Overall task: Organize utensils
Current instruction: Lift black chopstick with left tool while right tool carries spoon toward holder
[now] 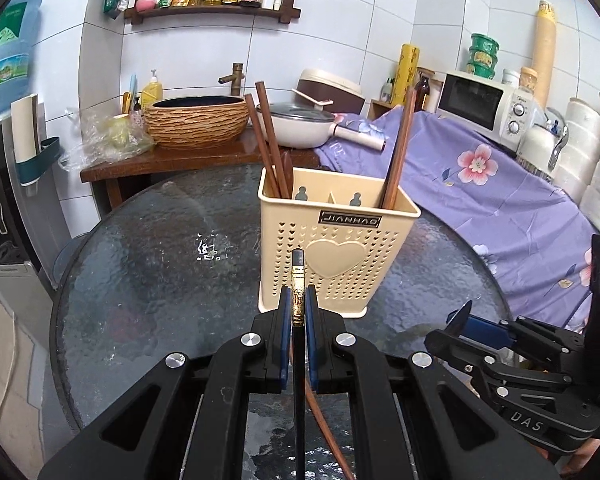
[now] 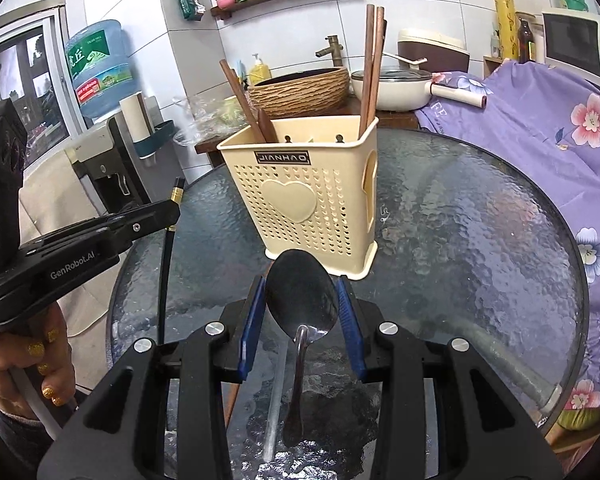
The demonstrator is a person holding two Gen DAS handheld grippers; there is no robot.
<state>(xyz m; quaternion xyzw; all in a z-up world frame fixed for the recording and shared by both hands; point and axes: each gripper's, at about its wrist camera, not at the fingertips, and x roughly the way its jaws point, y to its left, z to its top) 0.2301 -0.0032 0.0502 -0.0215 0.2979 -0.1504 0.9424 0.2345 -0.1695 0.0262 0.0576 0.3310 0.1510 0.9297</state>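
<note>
- Black chopstick sits clamped upright in our left gripper jaws.
- Our right gripper jaws hold a steel spoon.
- Cream holder stands beyond on the glass worktop.

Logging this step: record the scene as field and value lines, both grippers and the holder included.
left gripper: shut on black chopstick, gold band at its top
right gripper: shut on metal spoon, bowl up
utensil holder: cream, upright on glass table
inside holder: brown chopsticks in both end compartments
loose: one brown chopstick on table
</note>
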